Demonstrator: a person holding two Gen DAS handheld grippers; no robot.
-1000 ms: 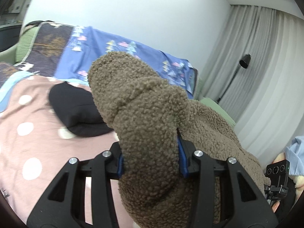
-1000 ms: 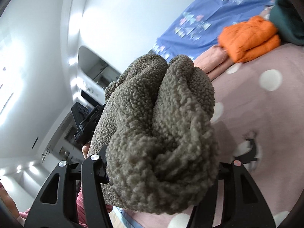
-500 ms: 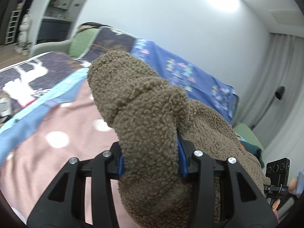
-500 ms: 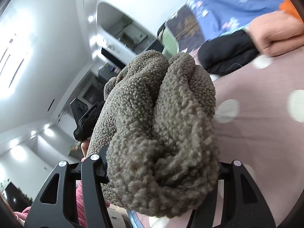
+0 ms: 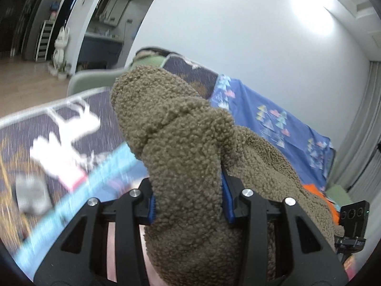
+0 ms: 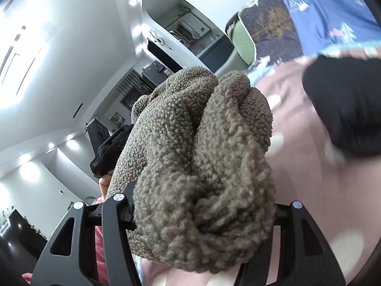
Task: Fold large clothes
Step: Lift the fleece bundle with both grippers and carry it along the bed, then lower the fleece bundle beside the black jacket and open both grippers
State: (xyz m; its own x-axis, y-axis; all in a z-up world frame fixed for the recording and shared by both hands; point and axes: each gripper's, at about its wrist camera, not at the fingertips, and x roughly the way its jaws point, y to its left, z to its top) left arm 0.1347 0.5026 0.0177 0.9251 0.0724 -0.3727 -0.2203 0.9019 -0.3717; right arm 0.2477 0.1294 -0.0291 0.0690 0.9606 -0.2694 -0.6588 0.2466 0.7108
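A thick brown fleece garment [image 5: 181, 147] bulges up between the blue pads of my left gripper [image 5: 188, 205], which is shut on a bunched fold of it. The rest of the fleece trails off to the right toward the other gripper's camera housing [image 5: 354, 217]. In the right wrist view the same fleece garment [image 6: 202, 166] fills the middle, with my right gripper [image 6: 202, 217] shut on a fat wad of it. The wad hides the right fingertips. Both grippers hold the garment above the bed.
A pink polka-dot bedspread [image 6: 309, 190] lies below, with a folded black garment [image 6: 345, 104] on it. A blue patterned sheet [image 5: 273, 119] and a dark deer-print blanket [image 5: 59, 124] cover the bed's edges. An orange garment [image 5: 319, 190] peeks out at right. A hand [image 6: 104, 183] holds the left gripper.
Both grippers have swung sideways together with the fleece. The left view now shows the bed's edge and a doorway instead of the black garment; the right view has left the orange clothes for the black one.
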